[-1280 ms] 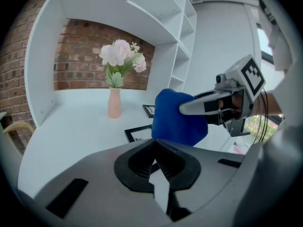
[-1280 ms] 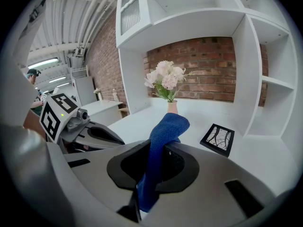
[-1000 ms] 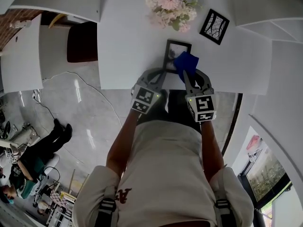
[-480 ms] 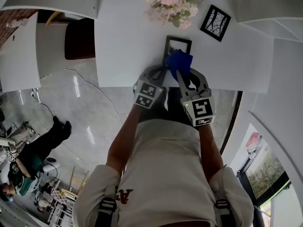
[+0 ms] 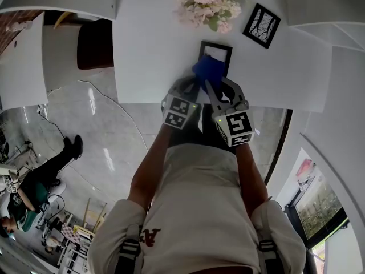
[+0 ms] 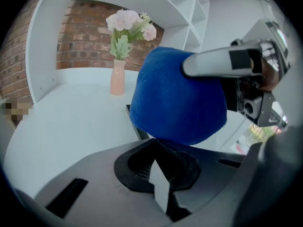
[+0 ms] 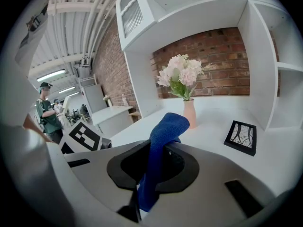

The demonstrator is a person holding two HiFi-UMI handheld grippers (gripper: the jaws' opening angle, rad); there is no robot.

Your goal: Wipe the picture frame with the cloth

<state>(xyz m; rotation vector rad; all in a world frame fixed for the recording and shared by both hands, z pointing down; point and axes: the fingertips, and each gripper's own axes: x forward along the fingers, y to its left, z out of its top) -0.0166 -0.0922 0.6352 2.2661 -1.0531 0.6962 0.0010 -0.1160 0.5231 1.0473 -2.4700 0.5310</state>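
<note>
The left gripper (image 6: pixel 158 186) reaches in at the lower left corner of the picture frame (image 5: pixel 220 51). Its jaws are drawn nearly together on a thin pale sliver, which I take to be the frame's near edge, though the cloth hides where the two meet. The frame sits on the white table (image 5: pixel 148 50), close to the person and just below the vase of pink flowers (image 5: pixel 202 1). Only its dark top rail and part of the pale picture show.

The blue cloth (image 5: pixel 206 70) lies bunched over the frame's lower half, covering most of the face. The right gripper (image 7: pixel 147 183) pinches it, jaws pressed onto one end so that the rest folds forward past them as a soft roll. Further right, well apart from all this, a smaller black frame (image 5: pixel 260 24) lies flat and plays no part.

The cloth looks light and limp, and should mould itself to the rails. Gripped by one end as it is, the loose part will drag and fold rather than push. The frame is probably stiff and light, with a smooth face that may be glazed and fragile, so it could slide or tip under a sideways rub. The outer moulding at a lower corner is the sound place to hold it, leaving the face free.
</note>
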